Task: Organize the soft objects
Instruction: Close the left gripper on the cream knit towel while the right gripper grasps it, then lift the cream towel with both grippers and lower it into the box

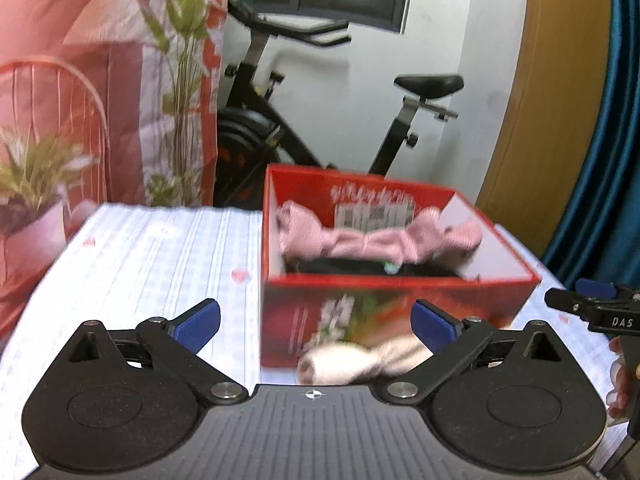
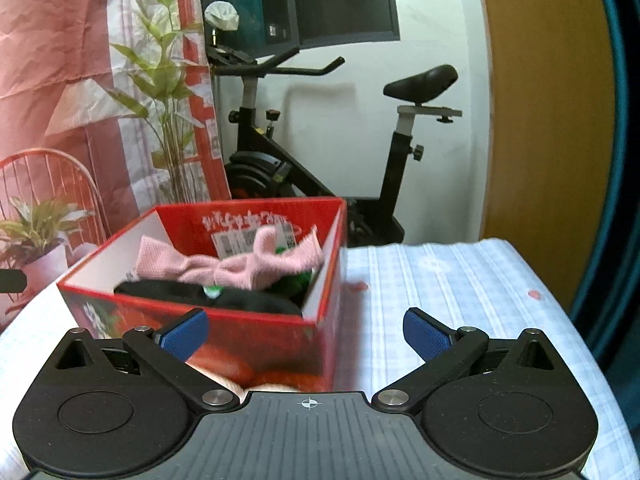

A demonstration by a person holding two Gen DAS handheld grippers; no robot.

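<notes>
A red cardboard box (image 1: 400, 312) stands on the table and holds a pink knitted piece (image 1: 376, 240) on top of a black soft item (image 1: 360, 266). A cream rolled soft item (image 1: 360, 362) lies on the table against the box's front. My left gripper (image 1: 316, 326) is open and empty, just above and in front of the cream roll. In the right wrist view the box (image 2: 260, 340) sits left of centre with the pink piece (image 2: 240, 268), the black item (image 2: 224, 300) and something green (image 2: 294, 284) inside. My right gripper (image 2: 306, 336) is open and empty beside the box's right corner.
The table has a pale checked cloth (image 2: 460, 292). An exercise bike (image 2: 304, 152) stands behind it by a white wall. A pink backdrop with printed plants (image 1: 80, 100) hangs at the left. A wooden panel and blue curtain (image 1: 600, 160) are at the right.
</notes>
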